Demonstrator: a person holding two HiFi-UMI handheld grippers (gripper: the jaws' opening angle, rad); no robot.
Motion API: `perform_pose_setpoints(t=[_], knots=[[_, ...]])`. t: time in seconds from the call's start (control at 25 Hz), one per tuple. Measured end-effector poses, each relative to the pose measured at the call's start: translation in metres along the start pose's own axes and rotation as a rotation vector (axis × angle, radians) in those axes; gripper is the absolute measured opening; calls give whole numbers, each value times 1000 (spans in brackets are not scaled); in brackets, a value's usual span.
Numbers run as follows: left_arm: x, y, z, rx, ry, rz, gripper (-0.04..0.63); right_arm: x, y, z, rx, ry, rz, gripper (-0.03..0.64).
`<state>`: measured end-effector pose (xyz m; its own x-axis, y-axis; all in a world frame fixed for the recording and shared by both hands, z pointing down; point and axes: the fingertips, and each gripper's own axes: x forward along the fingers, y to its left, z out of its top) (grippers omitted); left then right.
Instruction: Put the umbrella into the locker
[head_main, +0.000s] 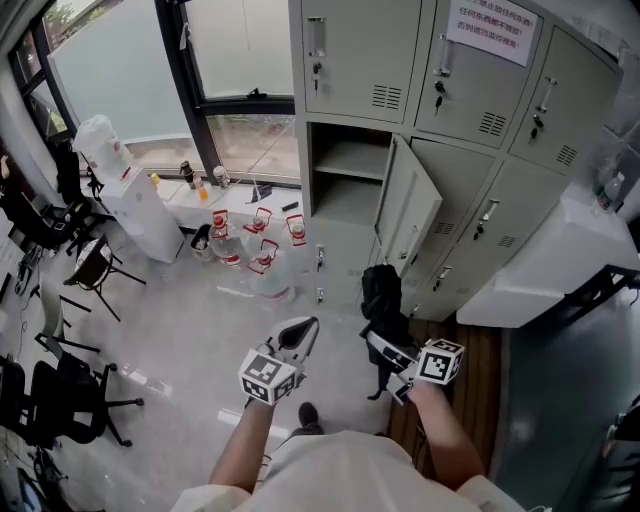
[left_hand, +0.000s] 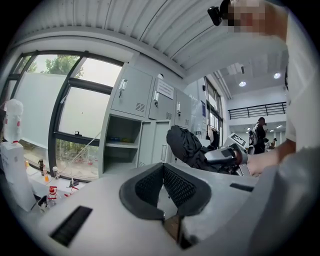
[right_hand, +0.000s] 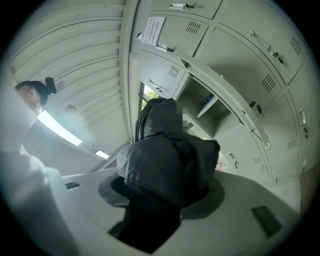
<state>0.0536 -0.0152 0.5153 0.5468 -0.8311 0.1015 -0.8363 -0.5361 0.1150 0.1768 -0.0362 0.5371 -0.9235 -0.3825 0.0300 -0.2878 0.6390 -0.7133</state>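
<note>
Umbrella (head_main: 383, 298): black and folded, its fabric bunched. It is held off the floor in front of the lockers, at 1 o'clock from the person in the head view.
Right gripper (head_main: 390, 355): jaws stand wide and are clamped on the umbrella. The fabric (right_hand: 170, 160) fills the gap between them and stands out past them.
Left gripper (head_main: 298, 335): jaw tips together, nothing between them. It sits at 9 o'clock of the right gripper, near it and clear of the umbrella.
Open locker (head_main: 345, 180): middle row, left column, with one shelf inside. In the head view it lies at 11 o'clock from the umbrella, well apart.
Door (head_main: 405, 205): swung out on the locker's right side, at 12 o'clock from the umbrella.
Other lockers: shut; a paper notice (head_main: 490, 30) is on a top door.
Floor: red-topped bottles (head_main: 255, 250) at 10 o'clock from the umbrella, by the locker's foot. A water dispenser (head_main: 130, 195) stands farther off toward 10 o'clock.
</note>
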Motion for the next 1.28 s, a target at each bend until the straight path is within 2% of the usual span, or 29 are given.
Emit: perform_pose_setpoints(t=[0.4, 0.68, 0.96, 1.28], knots=[[22, 68, 4, -9, 2, -92, 5, 51, -11, 19, -9, -76, -80, 250], [23, 100, 4, -11, -5, -134, 5, 73, -15, 26, -7, -122, -137, 250], [15, 128, 0, -29, -6, -132, 5, 93, -10, 29, -24, -117, -151, 250], [19, 143, -6, -39, 6, -125, 5, 110, -24, 31, -31, -109, -186, 249]])
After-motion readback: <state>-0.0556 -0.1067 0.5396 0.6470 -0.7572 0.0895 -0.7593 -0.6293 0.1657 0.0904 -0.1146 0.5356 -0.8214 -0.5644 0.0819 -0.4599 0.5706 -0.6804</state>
